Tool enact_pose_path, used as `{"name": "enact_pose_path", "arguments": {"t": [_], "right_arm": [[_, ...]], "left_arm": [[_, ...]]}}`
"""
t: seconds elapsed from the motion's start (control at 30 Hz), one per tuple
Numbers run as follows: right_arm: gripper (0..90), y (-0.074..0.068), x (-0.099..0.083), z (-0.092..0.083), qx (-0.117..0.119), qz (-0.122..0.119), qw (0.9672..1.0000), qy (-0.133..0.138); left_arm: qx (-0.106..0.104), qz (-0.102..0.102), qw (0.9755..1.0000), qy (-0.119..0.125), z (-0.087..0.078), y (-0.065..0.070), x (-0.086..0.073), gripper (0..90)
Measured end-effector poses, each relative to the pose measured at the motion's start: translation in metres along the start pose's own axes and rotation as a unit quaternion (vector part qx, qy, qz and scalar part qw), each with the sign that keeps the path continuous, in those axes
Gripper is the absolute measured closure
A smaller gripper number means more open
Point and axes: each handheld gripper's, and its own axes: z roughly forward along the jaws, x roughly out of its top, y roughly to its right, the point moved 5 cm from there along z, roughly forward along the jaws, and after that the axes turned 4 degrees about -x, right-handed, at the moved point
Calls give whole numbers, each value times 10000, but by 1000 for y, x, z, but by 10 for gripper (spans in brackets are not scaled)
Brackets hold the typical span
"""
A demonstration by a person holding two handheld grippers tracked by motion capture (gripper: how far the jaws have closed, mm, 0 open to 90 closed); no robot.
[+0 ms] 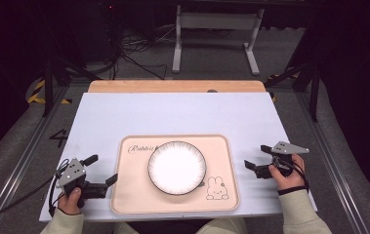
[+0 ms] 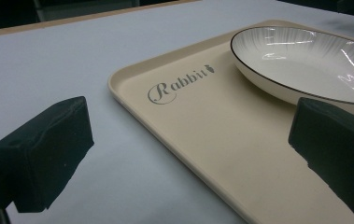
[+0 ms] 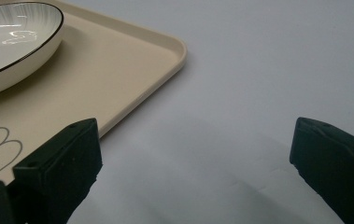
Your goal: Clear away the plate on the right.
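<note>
Now flanking beige tray (image 1: 124,195) | left gripper (image 1: 102,171), right gripper (image 1: 254,157) jaws apart (empty) | next: clamp both side rims, keeping plate (image 1: 176,167) level

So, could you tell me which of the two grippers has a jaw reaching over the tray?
The left gripper: its inner jaw overlaps the tray's left rim. The right gripper stands apart from the tray, over bare table.

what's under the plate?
The white plate sits on the beige tray, which lies on the table. The plate covers the end of the tray's "Rabbit" lettering; whatever else is beneath it is hidden.
</note>
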Motion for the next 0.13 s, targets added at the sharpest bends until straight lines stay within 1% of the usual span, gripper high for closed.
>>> {"name": "enact_pose_path", "arguments": {"t": [0.13], "right_arm": [[23, 0, 0, 0, 9, 20, 10000, -3]], "left_arm": [[-2, -1, 10000, 4, 0, 0, 0, 3]]}}
